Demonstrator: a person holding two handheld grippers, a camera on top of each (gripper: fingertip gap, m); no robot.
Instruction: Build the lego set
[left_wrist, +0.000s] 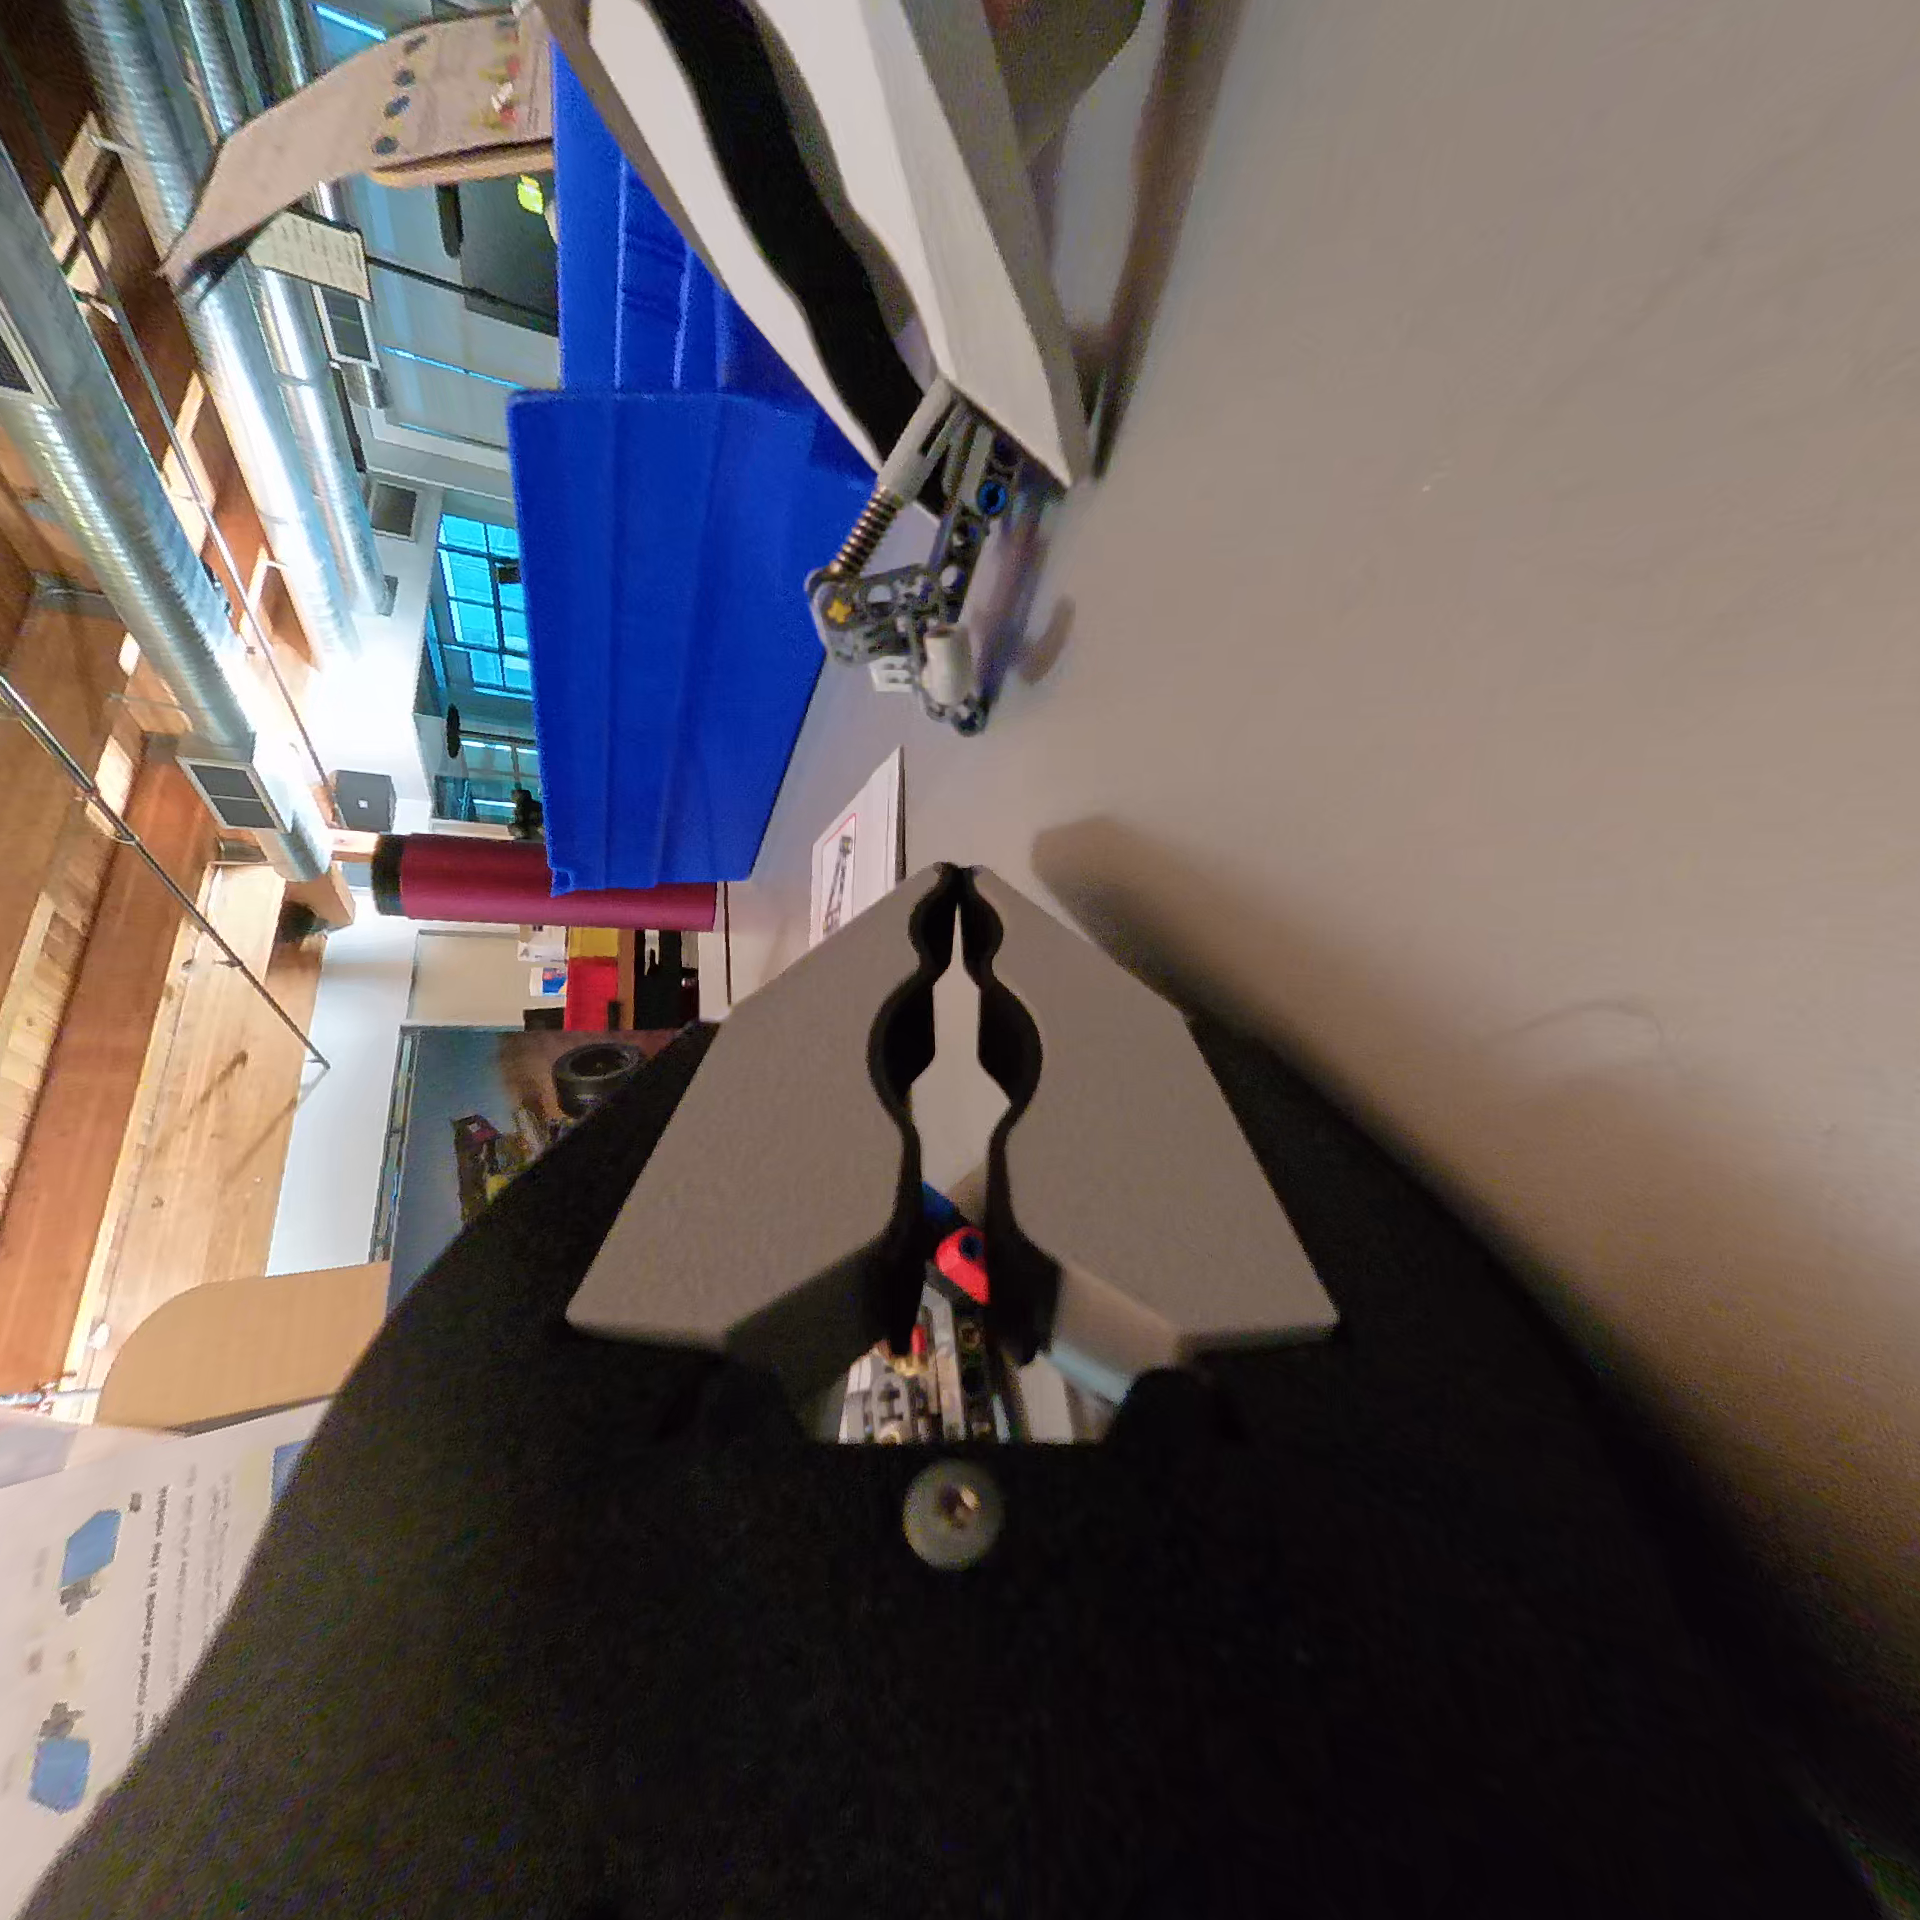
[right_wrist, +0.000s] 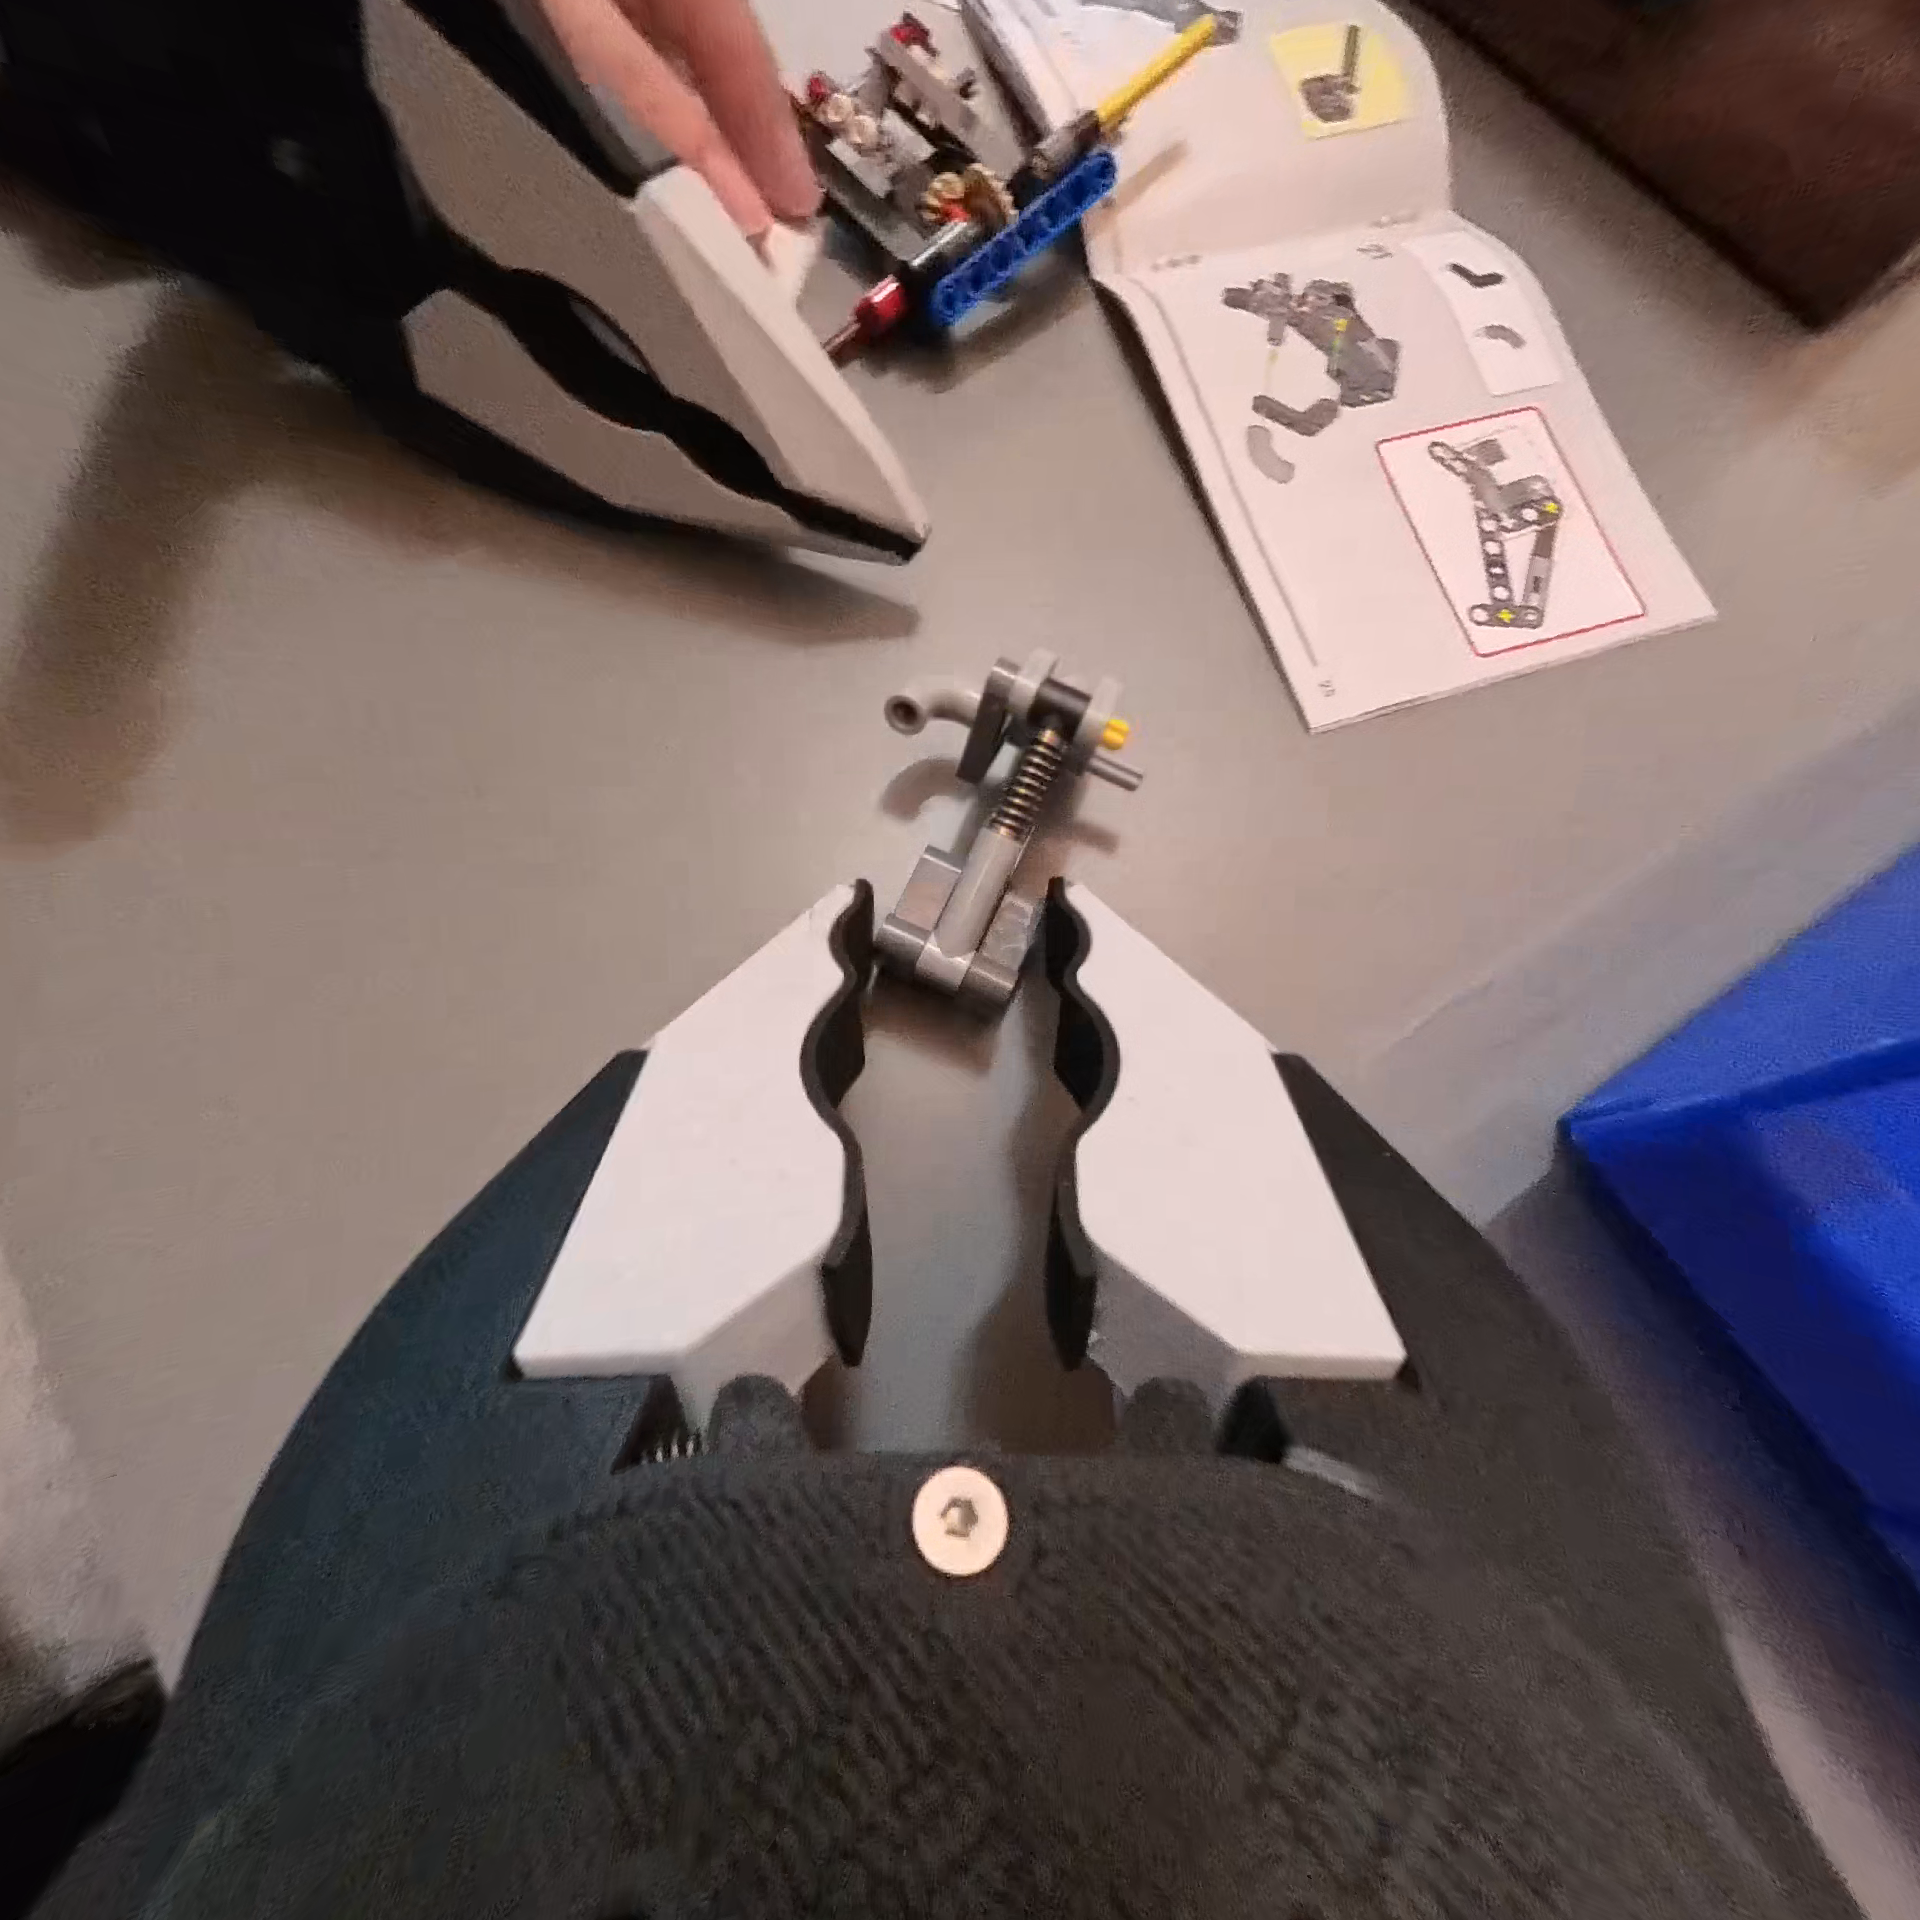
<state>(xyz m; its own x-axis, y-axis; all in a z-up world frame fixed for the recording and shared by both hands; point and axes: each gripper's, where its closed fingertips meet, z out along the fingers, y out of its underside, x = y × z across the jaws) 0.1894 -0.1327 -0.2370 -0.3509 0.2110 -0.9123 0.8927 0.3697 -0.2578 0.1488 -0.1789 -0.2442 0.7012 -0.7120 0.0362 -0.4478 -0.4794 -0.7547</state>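
On the grey table (right_wrist: 416, 831), the small grey lego piece with a spring (right_wrist: 997, 831) has its near end between the right gripper (right_wrist: 951, 904) tips, which hold it. Nearby, the left gripper (right_wrist: 904, 545) is closed and empty.

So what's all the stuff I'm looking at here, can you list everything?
spring assembly: one, grey with a yellow pin, on the table between the right tool's tips
larger lego build: one, grey with a blue beam and a yellow axle, far side of the table
instruction booklet: one, white, open, right of the build
blue bin: at least one, blue, right edge
bottle: one, maroon, behind the bin
table: one, grey
left tool: grey fingers, tips together, empty
right tool: grey fingers, around the assembly's end
hand: fingers on the left tool
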